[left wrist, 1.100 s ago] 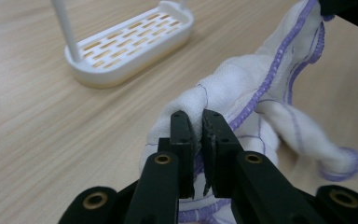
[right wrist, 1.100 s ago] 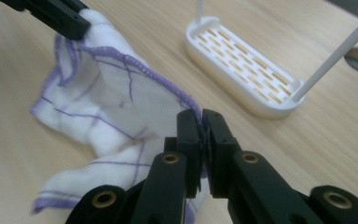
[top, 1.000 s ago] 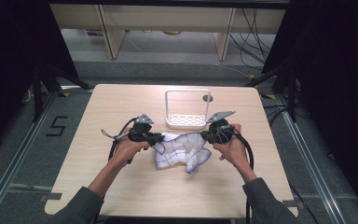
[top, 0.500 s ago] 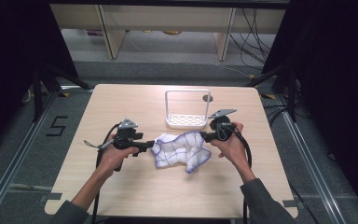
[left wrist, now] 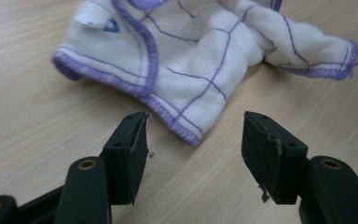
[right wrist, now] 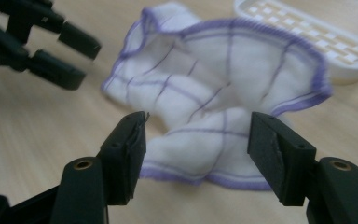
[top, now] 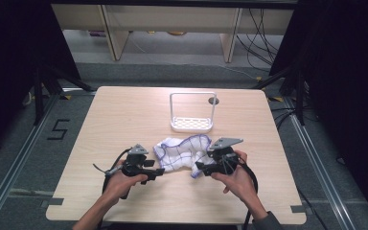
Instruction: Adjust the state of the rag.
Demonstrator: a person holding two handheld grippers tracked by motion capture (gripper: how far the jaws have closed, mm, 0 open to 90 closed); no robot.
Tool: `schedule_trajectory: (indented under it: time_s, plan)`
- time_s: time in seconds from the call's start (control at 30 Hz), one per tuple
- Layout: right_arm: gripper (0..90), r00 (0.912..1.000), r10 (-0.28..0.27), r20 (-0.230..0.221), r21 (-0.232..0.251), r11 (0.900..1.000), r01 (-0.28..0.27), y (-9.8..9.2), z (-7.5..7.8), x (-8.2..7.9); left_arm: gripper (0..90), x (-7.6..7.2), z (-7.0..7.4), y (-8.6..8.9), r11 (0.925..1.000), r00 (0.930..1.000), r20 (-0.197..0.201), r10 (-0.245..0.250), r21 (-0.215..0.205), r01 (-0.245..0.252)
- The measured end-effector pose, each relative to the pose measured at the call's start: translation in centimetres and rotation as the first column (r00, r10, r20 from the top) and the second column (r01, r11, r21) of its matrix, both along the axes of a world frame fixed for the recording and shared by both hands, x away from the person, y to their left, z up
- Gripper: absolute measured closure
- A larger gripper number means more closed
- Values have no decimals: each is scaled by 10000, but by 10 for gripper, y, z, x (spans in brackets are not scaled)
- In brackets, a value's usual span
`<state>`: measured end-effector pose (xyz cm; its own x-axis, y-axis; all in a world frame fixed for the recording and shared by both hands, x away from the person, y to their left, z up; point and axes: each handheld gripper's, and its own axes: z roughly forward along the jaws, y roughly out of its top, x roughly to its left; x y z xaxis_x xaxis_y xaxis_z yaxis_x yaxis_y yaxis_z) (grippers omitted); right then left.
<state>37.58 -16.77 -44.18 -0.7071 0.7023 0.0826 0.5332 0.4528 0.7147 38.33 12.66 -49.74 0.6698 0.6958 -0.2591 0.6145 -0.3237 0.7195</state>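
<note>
White wire-handled tray (top: 191,123) sits bare at frame centre; below it, crumpled purple-checked cloth (top: 179,152) lies between left gripper (top: 157,172) and right gripper (top: 197,169), jaws just spreading, gripping nothing.

The right gripper (right wrist: 196,140) has just been opening; its jaws stand apart, low over a crumpled white cloth (right wrist: 214,93) with purple edging that lies between and beyond them, apparently untouched. The left gripper (right wrist: 77,58) hovers top left, and a white slotted rack (right wrist: 317,39) lies top right.
</note>
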Motion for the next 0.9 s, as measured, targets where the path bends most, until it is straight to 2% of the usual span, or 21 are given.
schedule_trajectory:
  time_s: [0.03, 0.07, 0.17, 0.27, 0.33, 0.37, 0.4, 0.43, 0.5, 0.53, 0.63, 0.67, 0.7, 0.73, 0.8, 0.87, 0.9]
  plan:
    - [372, 9999, 94, -123, -151, 9998, -96, 2, -2, -3, 407, 0, -2, -4, 9994, 9998, 4, -178, 289, 177]
    - [368, 9999, 134, -13, -167, 9998, -134, 6, -6, -7, 407, 1, -4, -8, 9991, 9997, 5, -233, 352, 232]
    - [360, 9994, 304, -152, -402, 9987, -310, 15, -17, -12, 386, 4, -8, -18, 9977, 9998, 127, -162, 665, 154]
    - [367, 9986, 395, -346, -661, 9969, -417, 22, -23, -15, 410, 6, -10, -24, 9922, 9986, 444, -282, 1230, 226]
    - [476, 9982, 585, -154, -1193, 9910, -599, 25, -28, -14, 513, 7, -11, -28, 9864, 9960, 804, -389, 1621, 254]
    - [532, 9984, 530, -176, -1250, 9906, -548, 26, -28, -14, 562, 9, -12, -29, 9829, 9939, 981, -500, 1814, 315]
    - [625, 9987, 503, 26, -1309, 9902, -495, 25, -31, -11, 633, 10, -12, -29, 9817, 9923, 1104, -555, 1872, 341]
    - [691, 9984, 569, -59, -1369, 9889, -571, 22, -30, -9, 708, 12, -12, -29, 9813, 9897, 1287, -631, 1886, 380]
    - [772, 9978, 600, 281, -1329, 9896, -557, 14, -30, -5, 819, 13, -9, -28, 9777, 9841, 1552, -862, 2031, 536]
    - [783, 9970, 733, 265, -1293, 9892, -693, 10, -28, -4, 832, 13, -8, -27, 9790, 9832, 1587, -903, 1951, 584]
    - [799, 9985, 481, 250, -924, 9947, -456, -3, -19, -7, 838, 9, 2, -17, 9838, 9811, 1575, -1123, 1564, 875]
    - [802, 9981, 569, 238, -888, 9946, -545, -11, -14, -7, 839, 7, 5, -15, 9859, 9812, 1556, -1138, 1396, 922]
    - [802, 9982, 442, 395, -728, 9965, -412, -14, -12, -9, 838, 5, 9, -12, 9868, 9805, 1548, -1209, 1262, 1018]
    - [802, 9986, 438, 281, -699, 9967, -417, -19, -8, -10, 838, 2, 14, -8, 9876, 9799, 1536, -1272, 1116, 1107]
    - [802, 9985, 454, 304, -252, 9987, -447, -31, 1, -15, 837, -6, 27, 3, 9864, 9749, 1653, -1490, 934, 1350]
    - [803, 9975, 526, 464, -127, 9986, -520, -43, 6, -21, 837, -13, 33, 8, 9866, 9742, 1652, -1537, 805, 1420]
    - [803, 9983, 454, 351, -23, 9990, -454, -45, 8, -25, 837, -16, 35, 10, 9876, 9743, 1646, -1538, 566, 1464]
